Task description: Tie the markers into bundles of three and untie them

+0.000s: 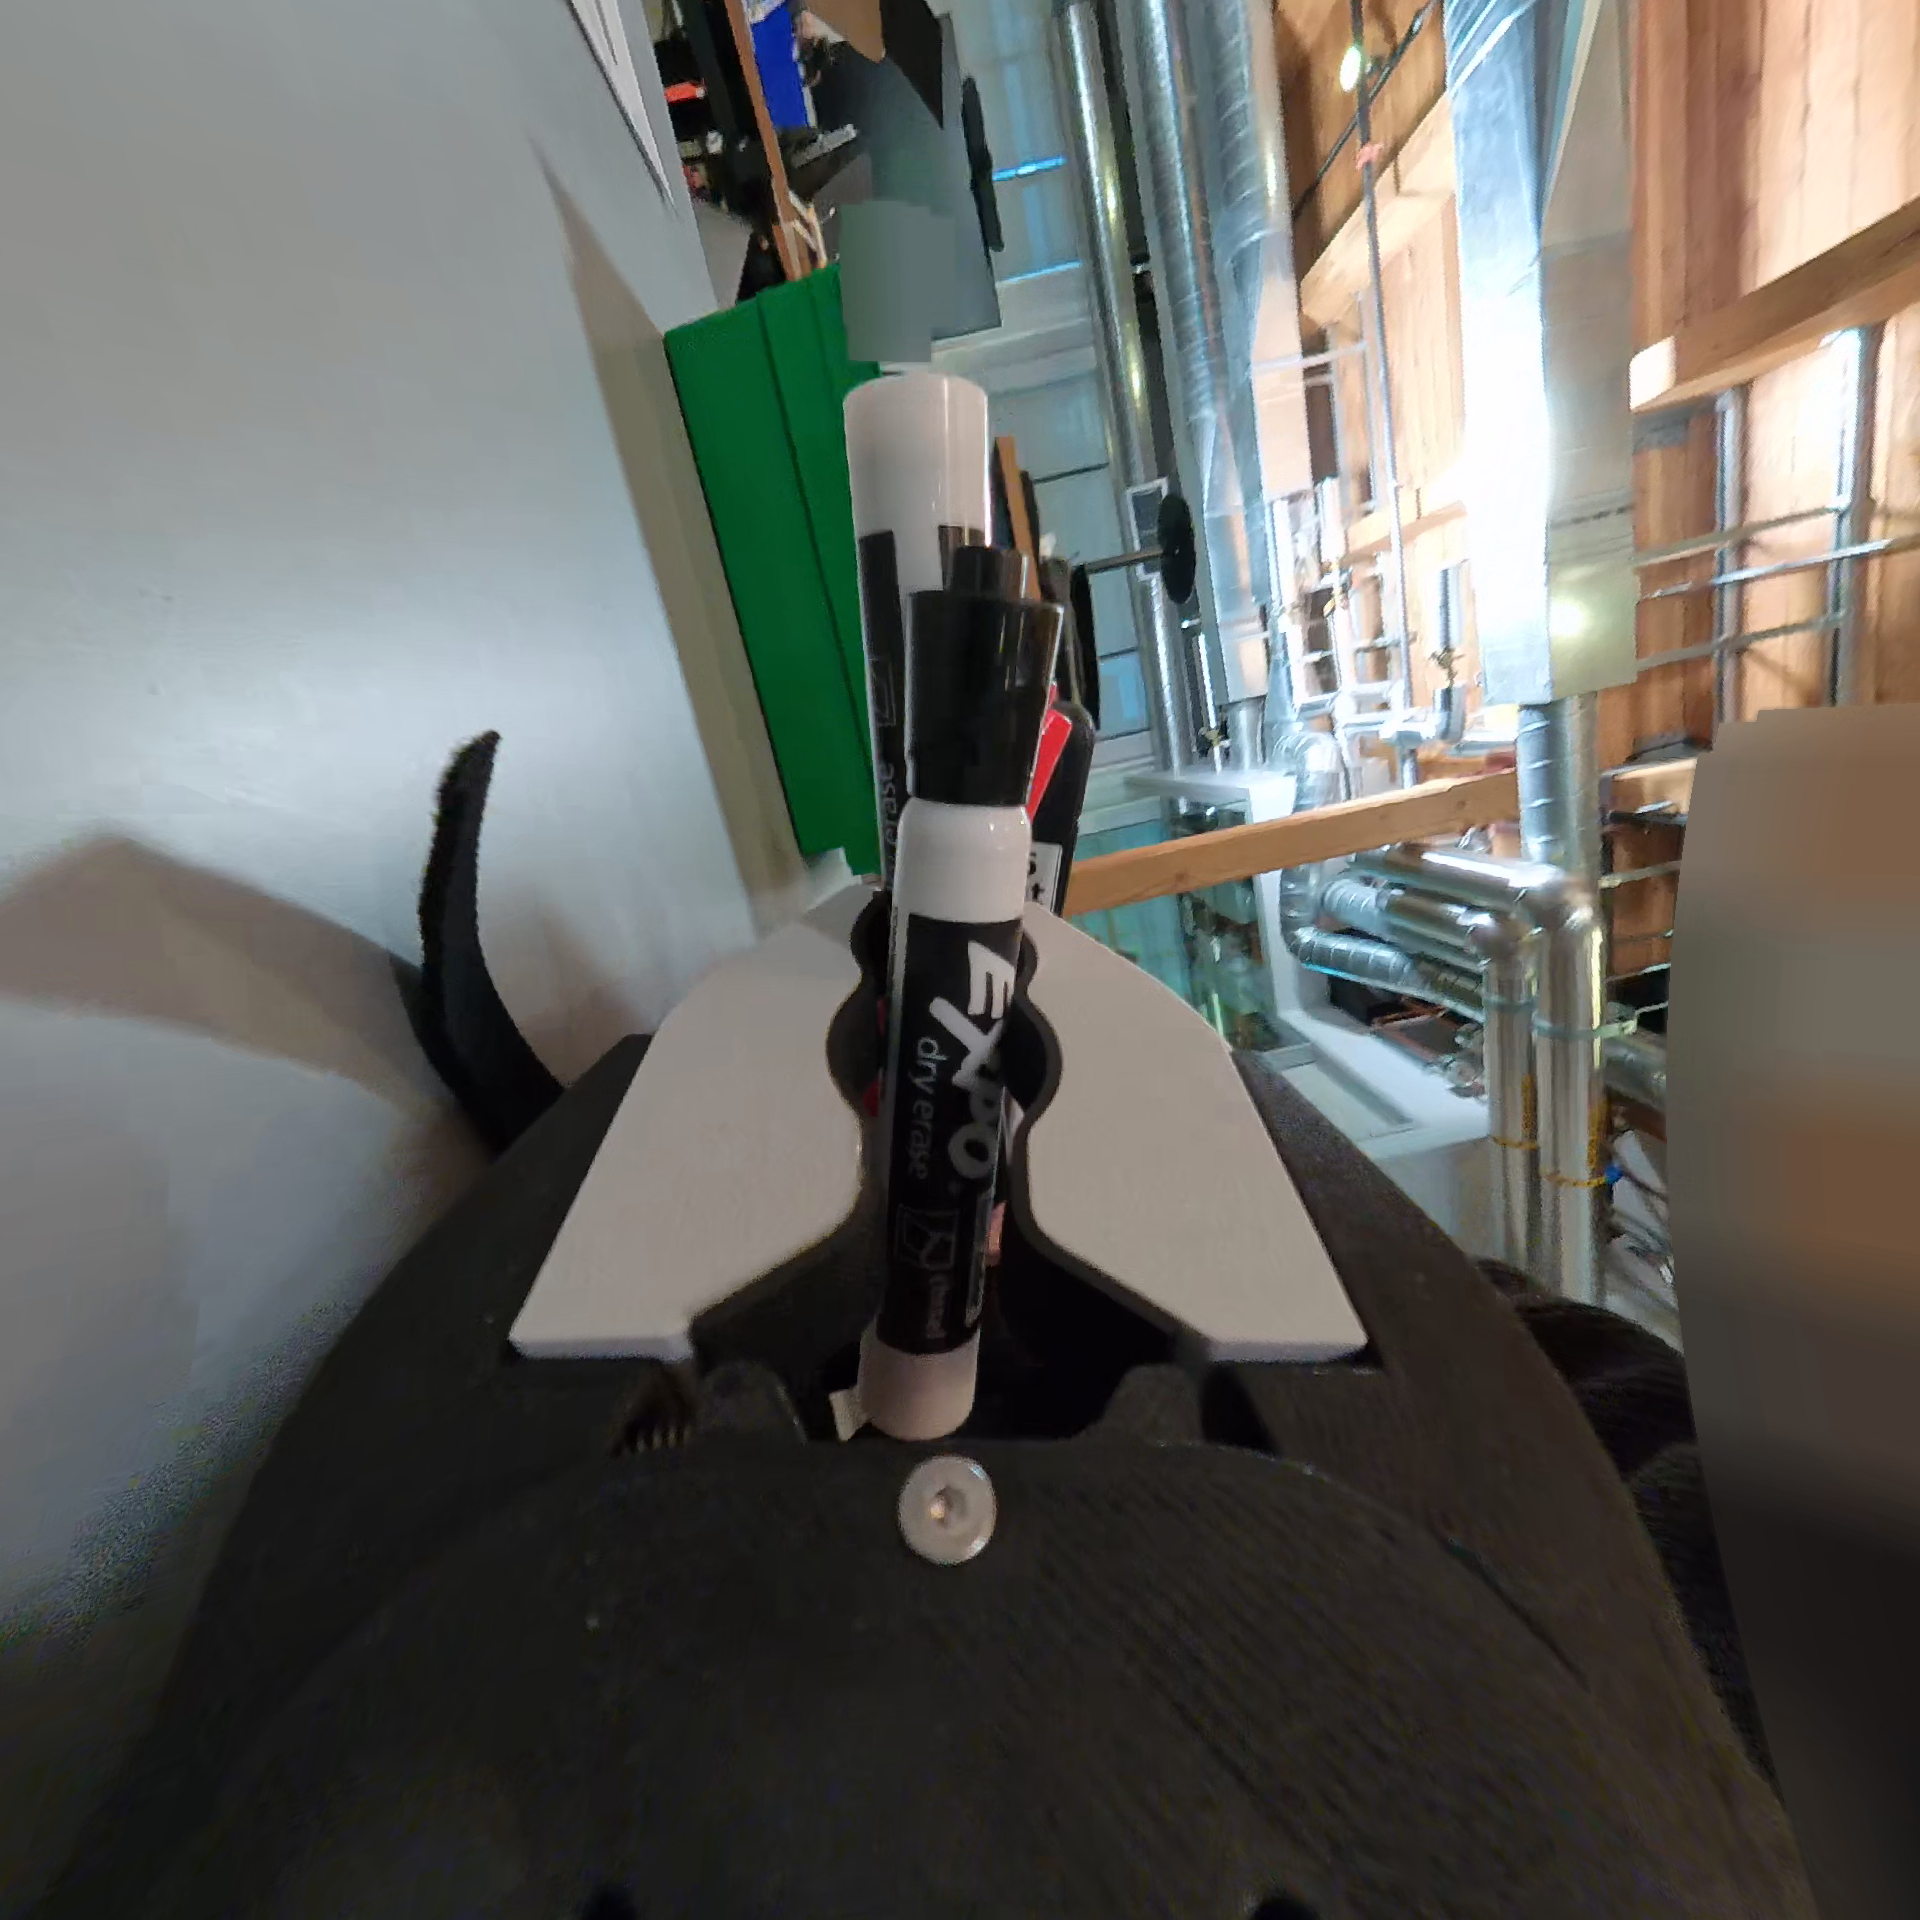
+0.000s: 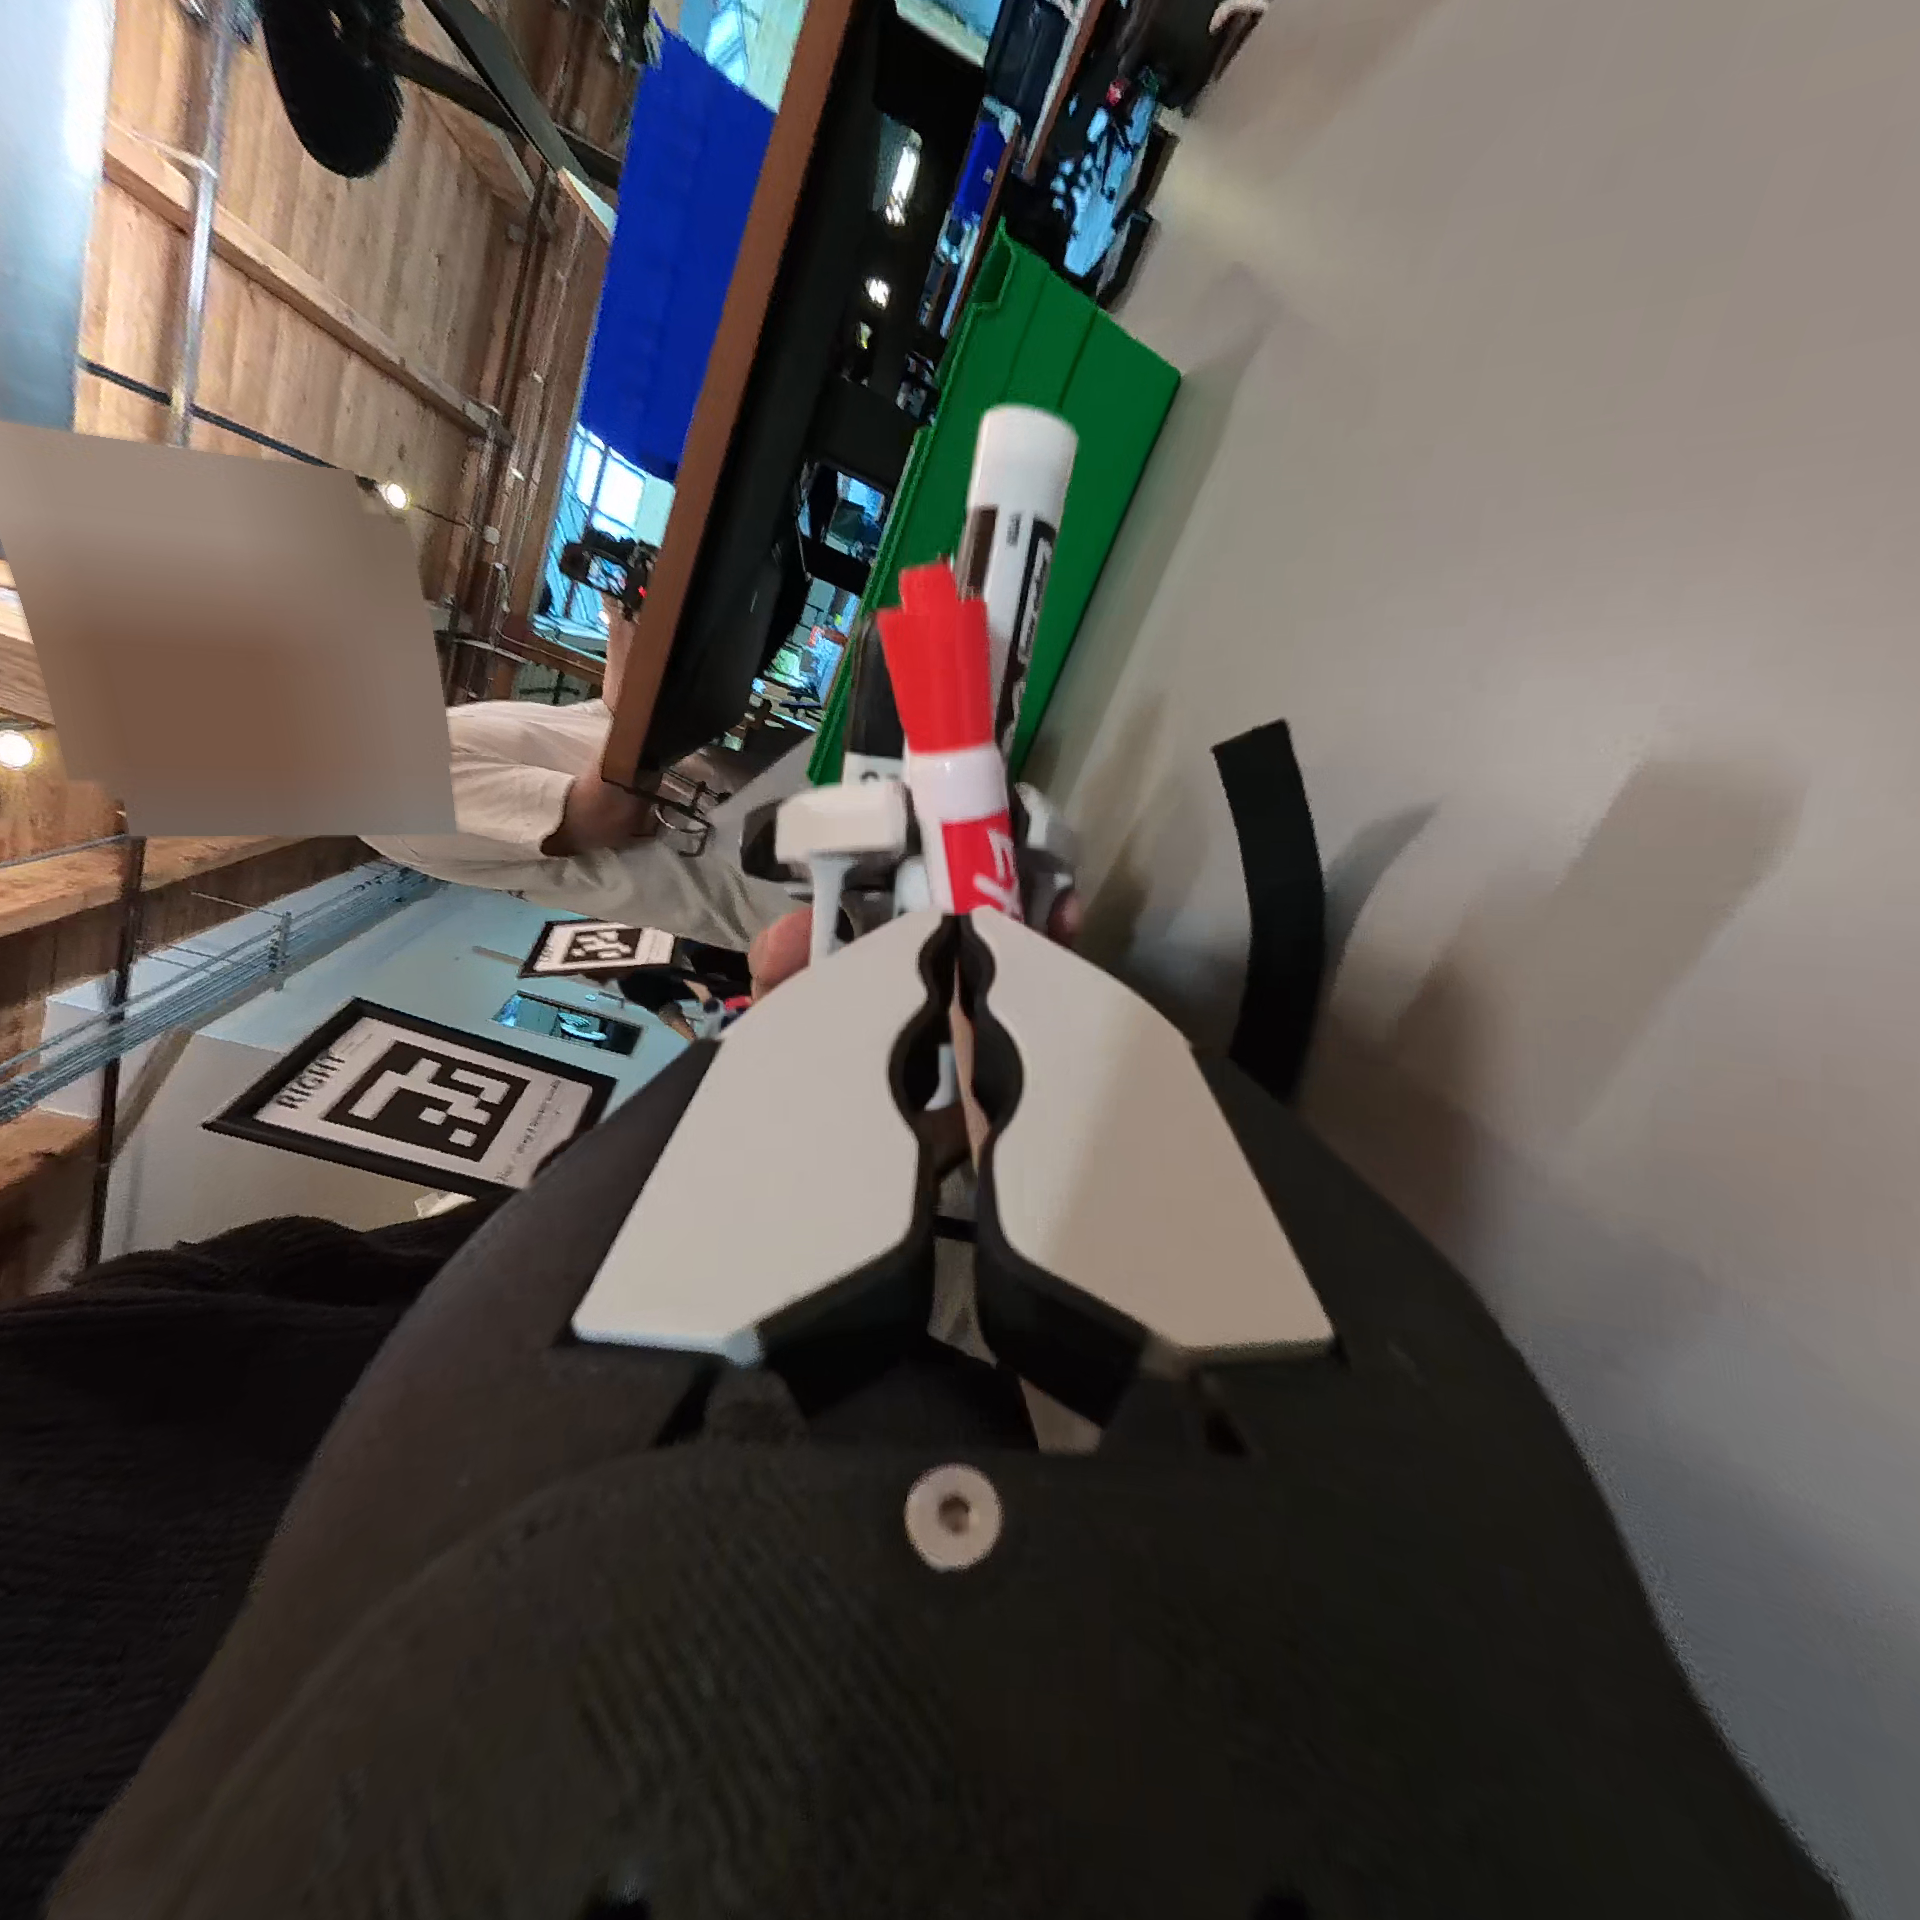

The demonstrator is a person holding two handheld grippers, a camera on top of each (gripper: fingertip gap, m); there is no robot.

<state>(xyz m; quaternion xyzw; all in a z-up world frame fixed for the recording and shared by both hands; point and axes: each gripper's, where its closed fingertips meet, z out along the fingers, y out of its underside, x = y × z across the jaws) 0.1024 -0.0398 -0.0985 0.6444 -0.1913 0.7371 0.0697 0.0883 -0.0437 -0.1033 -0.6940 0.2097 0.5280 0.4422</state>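
Note:
My left gripper [image 1: 945,935] is shut on a bunch of markers that point forward. A black-capped marker [image 1: 951,1091] lies in front, a marker with a white end [image 1: 914,457] behind it, and a red one [image 1: 1055,748] to the right. A black strap [image 1: 457,935] curls up beside its left finger. In the right wrist view my right gripper [image 2: 958,928] is shut, its tips just below the red marker [image 2: 951,707]. I cannot see anything held between its pads. The left gripper's white finger [image 2: 842,821] clamps the bunch there. The strap [image 2: 1273,904] rises from behind my right finger.
A green bin [image 1: 769,520] stands on the white table [image 1: 312,520] beyond the markers; it also shows in the right wrist view [image 2: 1039,364]. A person in a white shirt [image 2: 520,769] sits at the far side. Framed black-and-white tag boards [image 2: 436,1101] lie to the left. Both grippers' tips are close together, under 4 cm apart.

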